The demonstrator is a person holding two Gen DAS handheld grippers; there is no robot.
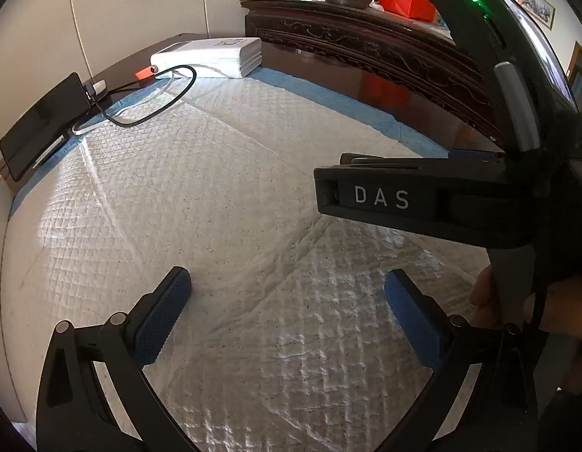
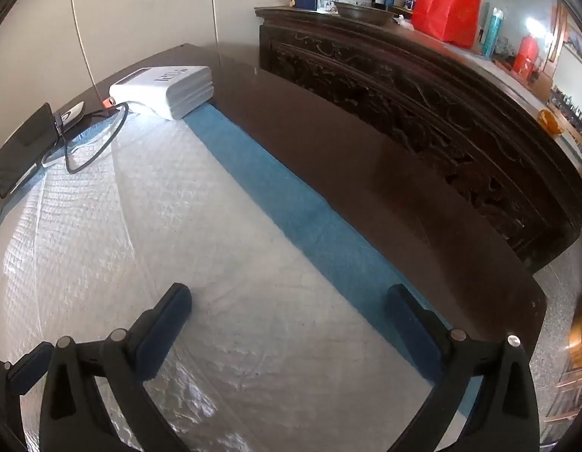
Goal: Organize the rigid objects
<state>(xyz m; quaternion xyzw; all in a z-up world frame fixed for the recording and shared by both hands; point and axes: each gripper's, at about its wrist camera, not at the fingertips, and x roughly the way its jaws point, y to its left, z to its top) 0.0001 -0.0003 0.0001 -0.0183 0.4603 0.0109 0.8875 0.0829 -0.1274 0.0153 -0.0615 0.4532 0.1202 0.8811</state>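
My left gripper (image 1: 287, 286) stands open over a white quilted pad (image 1: 200, 196), nothing between its blue pads. My right gripper (image 2: 289, 301) is open too, above the same pad (image 2: 140, 226) near its blue border (image 2: 291, 211). In the left wrist view the right gripper's black body (image 1: 404, 199), marked DAS, fills the right side, with a hand (image 1: 486, 301) on it. No loose object for sorting lies on the pad in either view.
At the far left corner sit a white box (image 1: 215, 56) (image 2: 166, 90), a black phone (image 1: 42, 124) (image 2: 23, 150) with a looped black cable (image 1: 155, 101), and an orange tag (image 1: 145, 72). A carved dark sideboard (image 2: 404, 86) carrying a red bag (image 2: 445, 7) and jars stands behind the dark table (image 2: 366, 188).
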